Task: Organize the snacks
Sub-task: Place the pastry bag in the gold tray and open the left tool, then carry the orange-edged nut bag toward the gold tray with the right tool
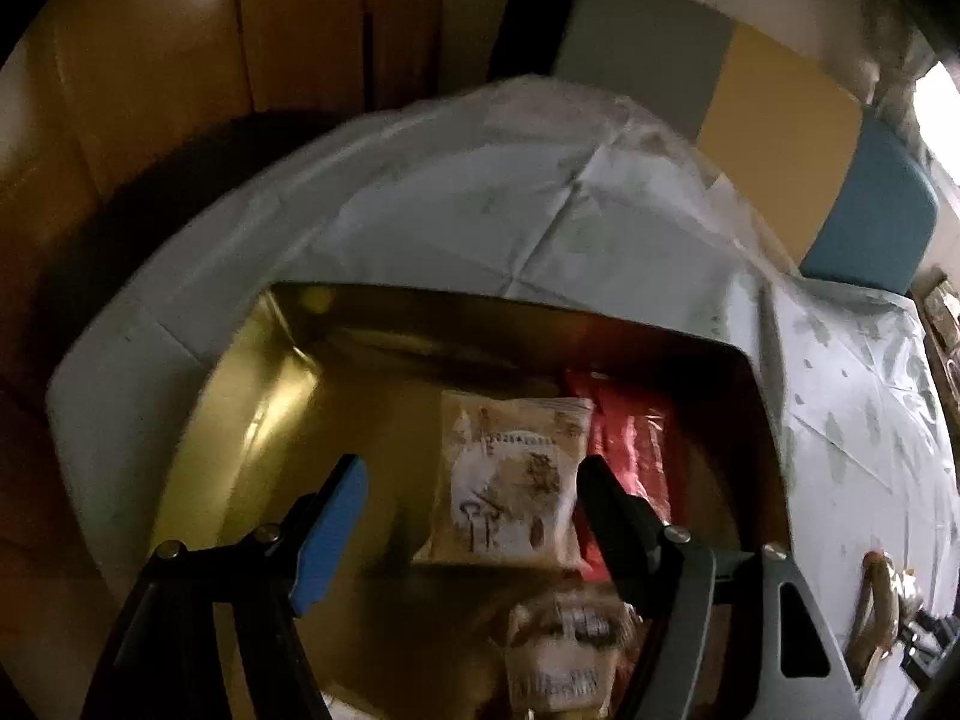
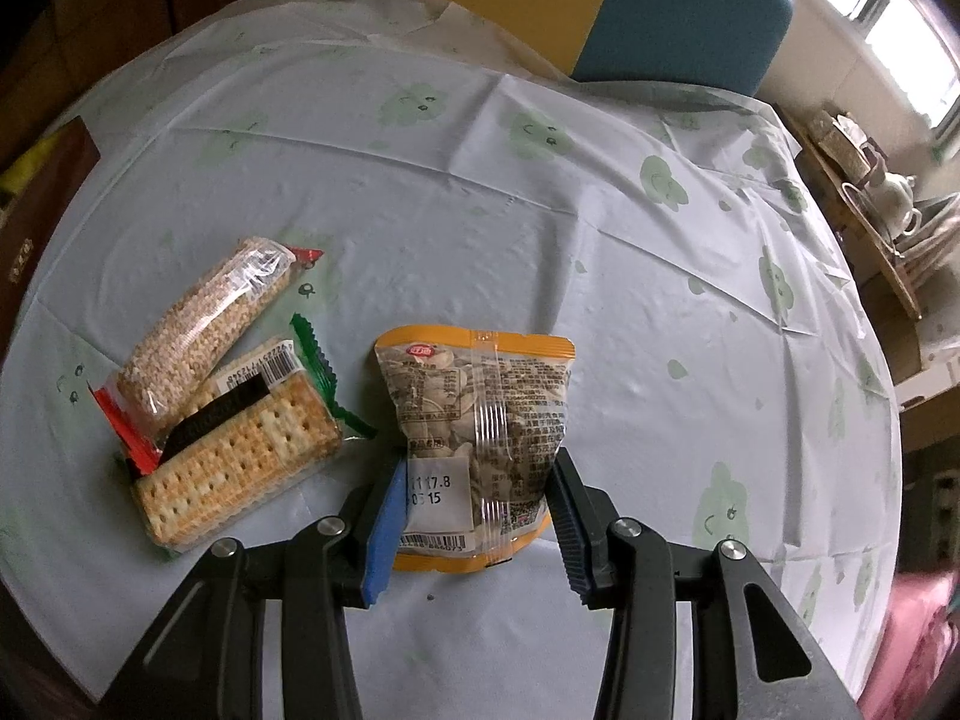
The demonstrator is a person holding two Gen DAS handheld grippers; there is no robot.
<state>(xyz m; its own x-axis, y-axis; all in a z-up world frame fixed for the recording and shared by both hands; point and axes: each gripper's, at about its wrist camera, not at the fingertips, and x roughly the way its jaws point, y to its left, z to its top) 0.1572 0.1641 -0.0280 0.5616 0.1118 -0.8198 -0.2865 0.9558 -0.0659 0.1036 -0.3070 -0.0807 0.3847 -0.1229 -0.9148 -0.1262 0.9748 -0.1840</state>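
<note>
In the left wrist view my left gripper point(image 1: 468, 480) is open and empty above a gold-lined box point(image 1: 252, 414). In the box lie a beige snack packet point(image 1: 510, 480) and a red packet point(image 1: 630, 444) beside it; another pale packet point(image 1: 558, 654) lies nearer me. In the right wrist view my right gripper point(image 2: 480, 468) has its fingers on both sides of an orange-edged seed packet point(image 2: 474, 420) on the table, touching its lower edges. Left of it lie a cracker pack point(image 2: 240, 456) and a clear pack of puffed sticks point(image 2: 204, 330).
The table has a pale blue cloth point(image 2: 540, 228) with green prints. Yellow and blue chair backs point(image 2: 678, 6) stand at the far edge. A dark box lid point(image 2: 42, 198) is at the left. A teapot shelf point(image 2: 888, 204) stands at the right.
</note>
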